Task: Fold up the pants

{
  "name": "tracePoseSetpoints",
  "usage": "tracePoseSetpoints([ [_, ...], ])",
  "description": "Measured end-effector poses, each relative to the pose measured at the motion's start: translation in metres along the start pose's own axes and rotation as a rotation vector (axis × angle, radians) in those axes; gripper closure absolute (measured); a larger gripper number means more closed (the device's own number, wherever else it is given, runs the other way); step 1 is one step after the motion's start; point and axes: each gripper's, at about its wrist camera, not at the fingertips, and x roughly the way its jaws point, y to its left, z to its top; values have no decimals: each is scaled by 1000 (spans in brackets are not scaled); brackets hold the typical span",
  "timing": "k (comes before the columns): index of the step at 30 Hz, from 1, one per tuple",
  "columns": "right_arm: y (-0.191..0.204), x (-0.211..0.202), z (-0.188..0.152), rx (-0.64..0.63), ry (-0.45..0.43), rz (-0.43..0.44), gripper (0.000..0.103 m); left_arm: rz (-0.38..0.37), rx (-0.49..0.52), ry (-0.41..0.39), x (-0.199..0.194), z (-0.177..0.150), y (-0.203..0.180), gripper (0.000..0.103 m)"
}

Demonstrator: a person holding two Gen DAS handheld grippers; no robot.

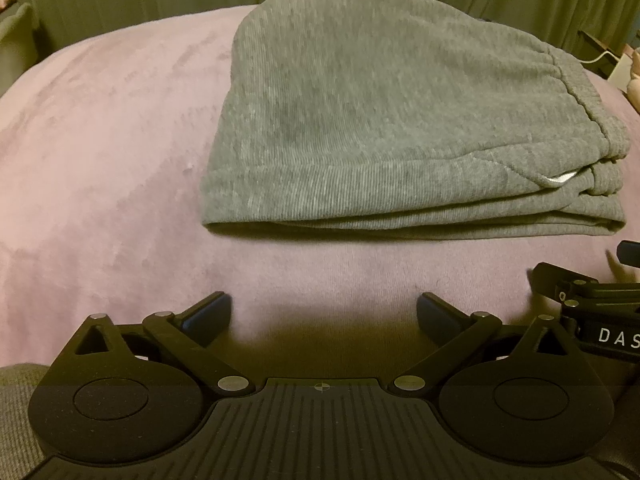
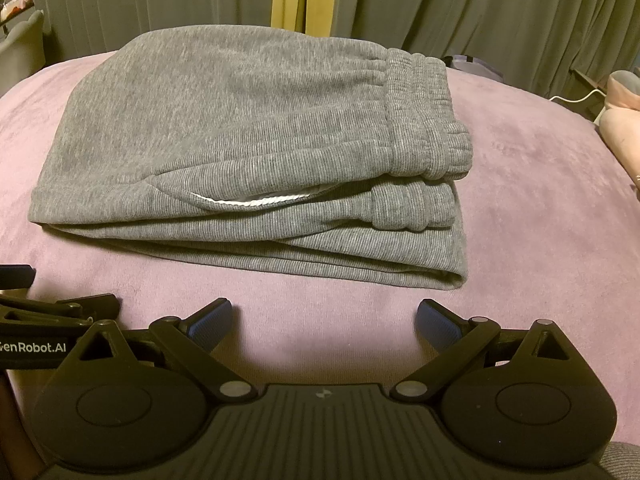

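Grey pants (image 1: 380, 120) lie folded in a compact stack on a pink blanket (image 1: 100, 160). The elastic waistband is on the right side and a white pocket lining peeks out of the near edge. The pants also show in the right wrist view (image 2: 240, 152). My left gripper (image 1: 324, 312) is open and empty, a short way in front of the stack's near edge. My right gripper (image 2: 324, 316) is open and empty, also just in front of the stack. Each gripper shows at the edge of the other's view, side by side.
The pink blanket (image 2: 520, 220) covers the bed all around the pants. Grey-green curtains (image 2: 480, 8) hang behind. Pink items (image 2: 624, 120) and a white cable (image 2: 576, 98) lie at the far right. A chair (image 2: 20, 48) stands at the far left.
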Motion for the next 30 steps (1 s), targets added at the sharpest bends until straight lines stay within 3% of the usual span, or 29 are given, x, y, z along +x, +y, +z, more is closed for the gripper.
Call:
tracePoseSetpoints([
  [30, 0, 0, 0, 0, -1, 1, 4, -12, -3, 10, 5, 3, 3, 0],
])
